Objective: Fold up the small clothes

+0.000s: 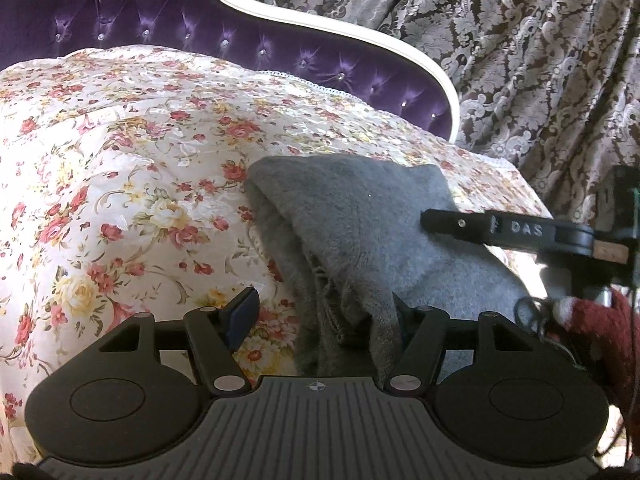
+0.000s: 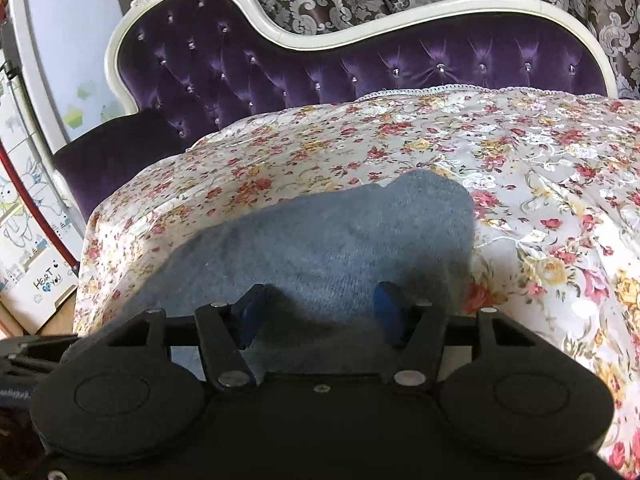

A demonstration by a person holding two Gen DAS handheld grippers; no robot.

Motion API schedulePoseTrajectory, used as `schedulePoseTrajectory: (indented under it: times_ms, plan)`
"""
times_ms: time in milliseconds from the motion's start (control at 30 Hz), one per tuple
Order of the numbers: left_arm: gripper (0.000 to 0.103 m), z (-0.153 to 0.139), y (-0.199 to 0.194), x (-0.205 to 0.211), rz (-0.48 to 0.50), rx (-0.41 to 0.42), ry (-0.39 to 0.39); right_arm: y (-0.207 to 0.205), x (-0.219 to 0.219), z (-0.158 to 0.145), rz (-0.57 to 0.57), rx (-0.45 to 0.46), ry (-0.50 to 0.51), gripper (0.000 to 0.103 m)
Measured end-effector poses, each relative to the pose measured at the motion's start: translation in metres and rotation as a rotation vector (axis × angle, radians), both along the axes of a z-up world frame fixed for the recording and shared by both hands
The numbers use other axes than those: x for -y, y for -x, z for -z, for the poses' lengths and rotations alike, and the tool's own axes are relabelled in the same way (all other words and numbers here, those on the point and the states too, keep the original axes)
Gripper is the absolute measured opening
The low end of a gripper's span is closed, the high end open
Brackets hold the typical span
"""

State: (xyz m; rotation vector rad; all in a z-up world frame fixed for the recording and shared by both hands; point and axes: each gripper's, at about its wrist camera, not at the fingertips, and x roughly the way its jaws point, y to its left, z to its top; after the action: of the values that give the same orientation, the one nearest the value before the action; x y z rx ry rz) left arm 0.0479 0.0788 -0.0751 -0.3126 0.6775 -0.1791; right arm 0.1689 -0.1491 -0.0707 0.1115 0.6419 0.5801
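On the floral bedspread (image 1: 120,168) before the purple headboard (image 2: 280,72), your grey knit garment (image 2: 320,240) lies partly folded, edges uneven; left gripper (image 1: 320,320) and right gripper (image 2: 318,312) stand part-open, gripping nothing.

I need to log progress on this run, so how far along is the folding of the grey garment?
Done: the grey garment already lies doubled over on the floral cover, layered edges showing at its near end. In hand: the left claw stands open with that near edge between its jaws; the right claw is open above the cloth, not gripping. Left: any further fold and smoothing. No other clothes are visible.
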Motion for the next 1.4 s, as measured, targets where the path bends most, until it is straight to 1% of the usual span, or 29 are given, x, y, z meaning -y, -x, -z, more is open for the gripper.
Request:
schedulePoseTrajectory:
  times_ms: [67, 167, 200, 267, 333, 400, 433, 500, 567, 633, 667, 700, 733, 767, 800, 867, 933, 967, 1000, 1033, 1067, 1133, 1167, 1200, 1267, 1333, 1400]
  plan:
    - [0.064, 0.000, 0.001, 0.000, 0.000, 0.000, -0.004, -0.011, 0.001, 0.001, 0.015, -0.010, 0.002, 0.063]
    - [0.065, -0.003, 0.004, 0.001, 0.000, 0.008, -0.024, -0.022, 0.003, 0.003, 0.051, -0.015, 0.038, 0.063]
    - [0.065, -0.007, 0.007, 0.001, -0.005, 0.017, -0.028, -0.025, 0.004, 0.003, 0.056, -0.025, 0.029, 0.063]
    - [0.064, -0.020, 0.016, 0.002, -0.026, 0.060, -0.071, -0.027, 0.005, 0.003, 0.060, -0.035, 0.025, 0.063]
    - [0.064, -0.035, 0.021, 0.006, -0.031, 0.129, -0.127, -0.026, 0.002, 0.002, 0.052, -0.022, 0.053, 0.065]
    - [0.064, -0.045, 0.016, 0.011, -0.022, 0.160, -0.165, -0.024, 0.001, 0.003, 0.046, -0.016, 0.051, 0.066]
    - [0.064, -0.047, 0.009, 0.014, -0.018, 0.163, -0.179, -0.023, 0.002, 0.003, 0.045, -0.013, 0.046, 0.067]
    - [0.064, -0.044, -0.005, 0.016, -0.019, 0.151, -0.186, -0.023, 0.003, 0.003, 0.045, -0.011, 0.044, 0.068]
    - [0.064, -0.037, -0.022, 0.019, -0.030, 0.120, -0.203, -0.023, 0.002, 0.002, 0.040, -0.010, 0.044, 0.071]
    - [0.064, -0.025, -0.039, 0.024, -0.044, 0.061, -0.276, -0.021, 0.001, 0.000, 0.024, 0.000, 0.044, 0.076]
    - [0.066, -0.018, -0.044, 0.025, -0.044, 0.044, -0.305, -0.020, 0.000, 0.000, 0.017, 0.004, 0.048, 0.076]
    - [0.067, -0.014, -0.046, 0.024, -0.042, 0.036, -0.312, -0.018, 0.001, -0.002, 0.014, 0.010, 0.051, 0.078]
    - [0.067, -0.012, -0.046, 0.022, -0.047, 0.036, -0.303, -0.015, 0.001, -0.004, 0.013, 0.016, 0.049, 0.084]
    - [0.067, -0.012, -0.045, 0.020, -0.051, 0.036, -0.294, -0.011, 0.003, -0.007, 0.013, 0.023, 0.043, 0.088]
    - [0.067, -0.013, -0.044, 0.020, -0.050, 0.036, -0.291, -0.005, 0.003, -0.010, 0.018, 0.032, 0.043, 0.095]
    - [0.067, -0.013, -0.042, 0.020, -0.053, 0.037, -0.292, 0.009, 0.004, -0.015, 0.024, 0.051, 0.068, 0.097]
    - [0.071, -0.011, -0.041, 0.019, -0.059, 0.036, -0.284, 0.027, 0.003, -0.013, 0.033, 0.061, 0.114, 0.101]
    - [0.075, -0.011, -0.040, 0.019, -0.062, 0.033, -0.281, 0.033, 0.003, -0.009, 0.039, 0.054, 0.145, 0.103]
    - [0.080, -0.011, -0.040, 0.019, -0.068, 0.033, -0.280, 0.040, 0.004, -0.002, 0.052, 0.041, 0.181, 0.102]
    - [0.082, -0.011, -0.038, 0.019, -0.079, 0.034, -0.283, 0.046, 0.007, 0.004, 0.066, 0.029, 0.189, 0.102]
    - [0.086, -0.011, -0.036, 0.019, -0.088, 0.035, -0.285, 0.052, 0.013, 0.008, 0.082, 0.017, 0.159, 0.102]
    - [0.086, -0.014, -0.028, 0.018, -0.098, 0.046, -0.272, 0.060, 0.027, 0.013, 0.115, -0.024, 0.077, 0.102]
    - [0.086, -0.016, -0.023, 0.017, -0.103, 0.054, -0.268, 0.065, 0.031, 0.013, 0.128, -0.023, 0.066, 0.102]
    - [0.086, -0.019, -0.017, 0.018, -0.106, 0.062, -0.272, 0.070, 0.033, 0.013, 0.140, -0.014, 0.078, 0.102]
    - [0.086, -0.021, -0.005, 0.020, -0.104, 0.082, -0.301, 0.078, 0.035, 0.011, 0.157, -0.003, 0.093, 0.102]
    - [0.087, -0.019, 0.005, 0.024, -0.088, 0.086, -0.352, 0.083, 0.037, 0.009, 0.173, -0.002, 0.089, 0.102]
    - [0.087, -0.017, 0.012, 0.025, -0.084, 0.089, -0.383, 0.086, 0.038, 0.008, 0.181, 0.002, 0.098, 0.102]
